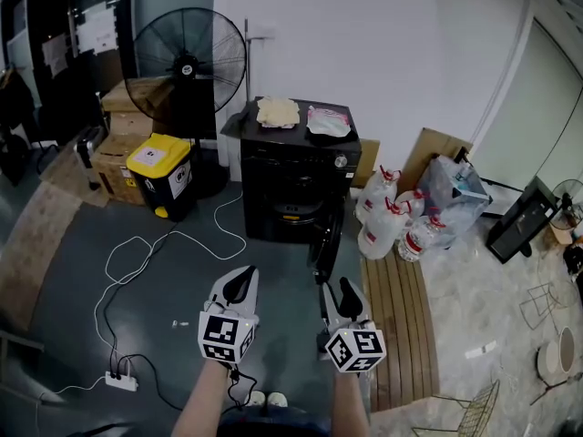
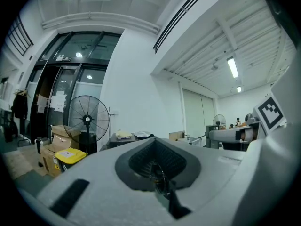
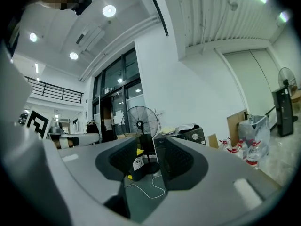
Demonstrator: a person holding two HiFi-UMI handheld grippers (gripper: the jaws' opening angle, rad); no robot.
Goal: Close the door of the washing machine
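A black front-loading washing machine (image 1: pixel 296 167) stands against the white wall with cloths and a bag on its top. Its round door (image 1: pixel 326 242) hangs open, swung out toward me on the right side. Both grippers are held level, well short of the machine and touching nothing. My left gripper (image 1: pixel 240 285) has its jaws together with nothing between them; in the left gripper view (image 2: pixel 155 147) the machine (image 2: pixel 128 138) shows far off. My right gripper (image 1: pixel 338 293) stands open and empty, roughly in line with the door. Through its gap (image 3: pixel 153 149) the floor shows, and the machine (image 3: pixel 187 134) sits beyond.
A big standing fan (image 1: pixel 189 62) and a yellow-lidded bin (image 1: pixel 160 173) stand left of the machine, beside cardboard boxes (image 1: pixel 114 144). Large water bottles (image 1: pixel 390 218) sit to its right. A white cable (image 1: pixel 164 248) runs to a power strip (image 1: pixel 120 381). A wooden slat board (image 1: pixel 401 326) lies at right.
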